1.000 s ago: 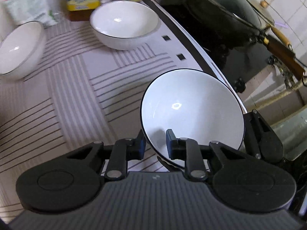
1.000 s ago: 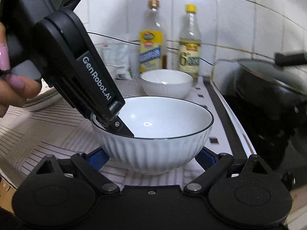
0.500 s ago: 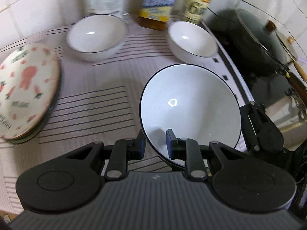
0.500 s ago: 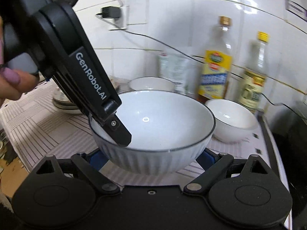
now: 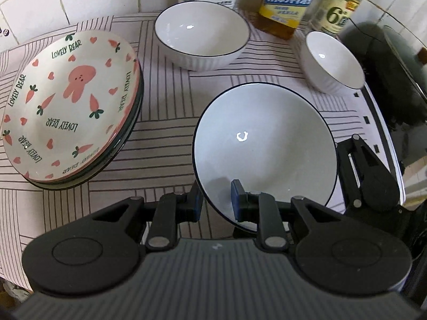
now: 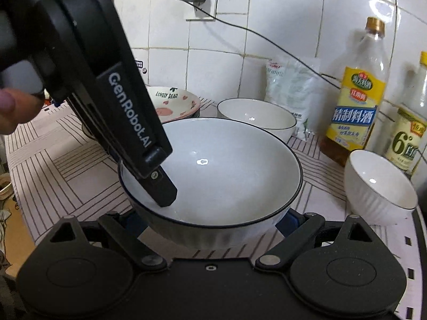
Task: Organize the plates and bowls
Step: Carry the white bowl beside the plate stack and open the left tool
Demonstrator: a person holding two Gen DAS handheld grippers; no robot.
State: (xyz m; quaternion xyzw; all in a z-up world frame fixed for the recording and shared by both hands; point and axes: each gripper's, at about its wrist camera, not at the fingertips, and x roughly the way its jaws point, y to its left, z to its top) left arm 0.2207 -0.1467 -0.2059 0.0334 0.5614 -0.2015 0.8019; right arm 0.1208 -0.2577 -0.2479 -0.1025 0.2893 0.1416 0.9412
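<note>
My left gripper is shut on the near rim of a white ribbed bowl with a dark rim, held above the striped cloth. In the right wrist view the same bowl sits between my right gripper's wide-open fingers, with the left gripper's finger inside it. A second white bowl stands at the back, a smaller one to the right. A stack of rabbit-print plates lies at the left.
A yellow-label bottle and a clear "6°" bottle stand against the tiled wall, with a plastic bag beside them. A black wok on the stove is at the right. The counter's front edge is near.
Both grippers and the held bowl have swung left across the counter: the wok slid out to the right, and the plate stack and back bowl came into view.
</note>
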